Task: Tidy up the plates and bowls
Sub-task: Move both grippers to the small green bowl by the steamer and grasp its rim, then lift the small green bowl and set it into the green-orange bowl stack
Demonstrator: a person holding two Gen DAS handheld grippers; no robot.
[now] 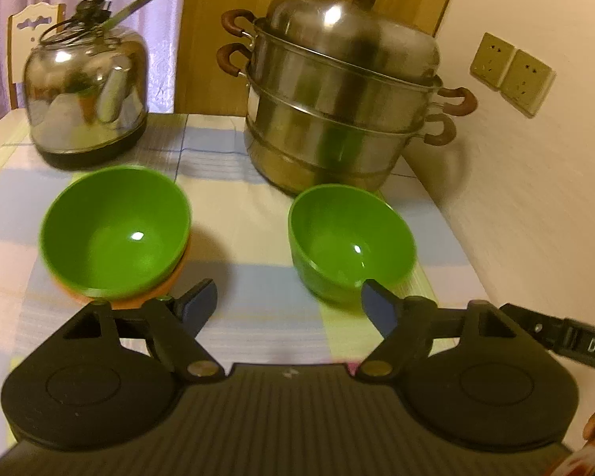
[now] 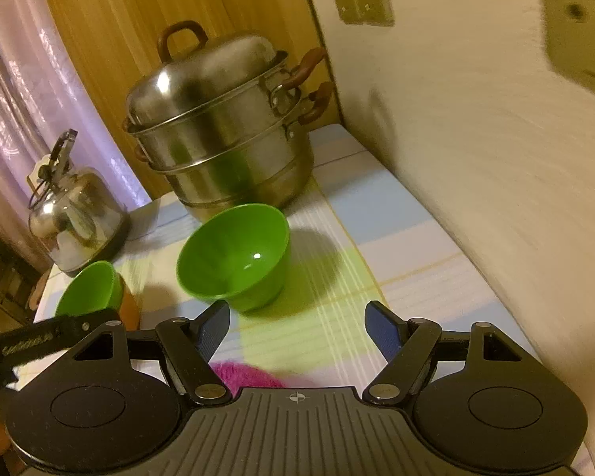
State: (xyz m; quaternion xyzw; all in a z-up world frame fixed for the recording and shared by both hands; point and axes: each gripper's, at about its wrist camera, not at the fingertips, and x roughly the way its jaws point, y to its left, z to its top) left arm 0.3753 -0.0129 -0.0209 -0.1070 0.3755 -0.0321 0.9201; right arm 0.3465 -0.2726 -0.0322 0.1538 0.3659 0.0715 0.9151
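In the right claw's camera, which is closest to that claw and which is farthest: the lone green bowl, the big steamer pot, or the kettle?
1. Lone green bowl, just ahead of the right claw.
2. Steamer pot, behind the bowl.
3. Kettle, far left by the curtain; close to the pot's distance, hard to call.

A steel kettle [image 1: 86,95] stands far ahead-left of the tongs, a tiered steel steamer pot [image 1: 337,95] ahead-right on the checked tablecloth [image 1: 258,238]; wall sockets [image 1: 511,71] sit beyond, right.
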